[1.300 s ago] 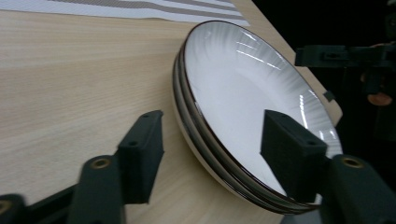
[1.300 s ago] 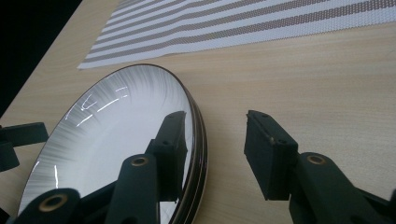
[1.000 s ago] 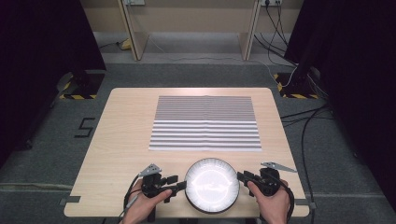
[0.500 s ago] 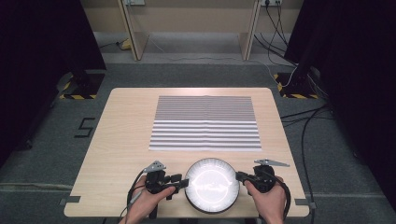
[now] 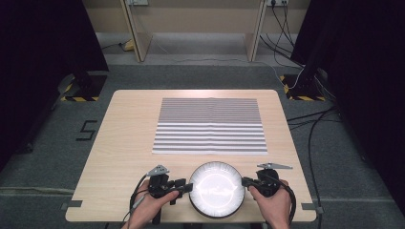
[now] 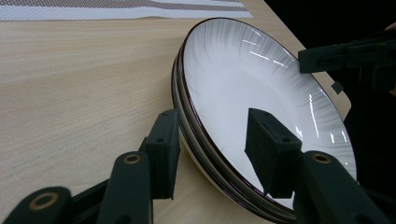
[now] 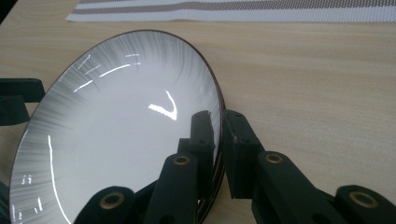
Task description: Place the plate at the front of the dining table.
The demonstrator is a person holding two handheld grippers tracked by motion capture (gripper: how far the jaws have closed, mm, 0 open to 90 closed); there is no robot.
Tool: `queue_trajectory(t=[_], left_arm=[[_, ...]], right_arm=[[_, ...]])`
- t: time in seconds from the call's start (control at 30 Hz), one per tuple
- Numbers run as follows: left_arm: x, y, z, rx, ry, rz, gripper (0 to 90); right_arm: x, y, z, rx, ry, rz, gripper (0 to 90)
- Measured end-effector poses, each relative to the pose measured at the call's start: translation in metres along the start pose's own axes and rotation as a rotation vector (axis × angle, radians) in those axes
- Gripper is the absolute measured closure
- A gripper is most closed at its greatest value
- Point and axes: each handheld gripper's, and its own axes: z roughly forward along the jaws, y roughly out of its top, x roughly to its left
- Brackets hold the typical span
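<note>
Plate (image 5: 216,189) sits at the table's near edge between our grippers: right gripper (image 7: 218,140) clamps its right rim, while left gripper (image 6: 212,149) straddles the left rim, jaws closing but not yet pinching.

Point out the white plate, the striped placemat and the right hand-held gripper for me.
White round plate with dark rim (image 5: 216,188): high view, its centre.
Grey-and-white striped placemat (image 5: 210,126): high view, its middle.
Right hand-held gripper (image 7: 219,133): right gripper view, between its fingertips at the plate's rim.

Glossy, glazed ceramic-looking plate (image 5: 216,189); matt pale wood-grain table (image 5: 129,138); woven, striped mat (image 5: 210,125); matt black plastic-looking grippers.
</note>
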Motion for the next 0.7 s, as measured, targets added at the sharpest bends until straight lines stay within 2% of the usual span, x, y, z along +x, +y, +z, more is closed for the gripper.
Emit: queue_trajectory(t=[0.1, 0.33, 0.5, 0.53, 0.57, 0.6, 0.63, 0.67, 0.7], left_arm=[[-0.001, -0.001, 0.001, 0.012, -0.003, 0.002, 55.7], [0.0, 0.0, 0.003, 0.024, -0.001, -0.005, 60.3], [-0.001, 0.0, 0.005, 0.039, 0.007, 0.001, 62.1], [-0.001, 0.0, 0.005, 0.039, 0.007, 0.001, 62.3], [0.0, 0.0, 0.005, 0.039, 0.001, -0.004, 62.3], [0.001, 0.0, 0.004, 0.037, -0.007, -0.017, 62.6], [0.001, 0.0, 0.003, 0.034, -0.011, -0.023, 62.6], [0.001, 0.0, 0.003, 0.034, -0.011, -0.023, 62.5], [0.002, 0.0, 0.002, 0.026, -0.013, -0.028, 62.0]], right_arm=[[0.0, -0.001, 0.0, -0.008, -0.007, 0.003, 86.2], [0.006, 0.001, 0.001, 0.012, -0.04, 0.001, 86.4], [0.011, 0.005, 0.0, 0.01, -0.049, -0.035, 90.0], [0.012, 0.006, -0.001, 0.004, -0.021, -0.028, 90.0], [0.012, 0.006, -0.001, 0.004, -0.021, -0.028, 90.0], [0.02, 0.007, 0.004, 0.048, 0.057, -0.014, 90.0], [0.024, 0.007, 0.007, 0.053, -0.023, -0.078, 90.0], [0.024, 0.007, 0.007, 0.053, -0.023, -0.078, 90.0], [0.024, 0.008, 0.007, 0.025, 0.02, -0.053, 90.0]])
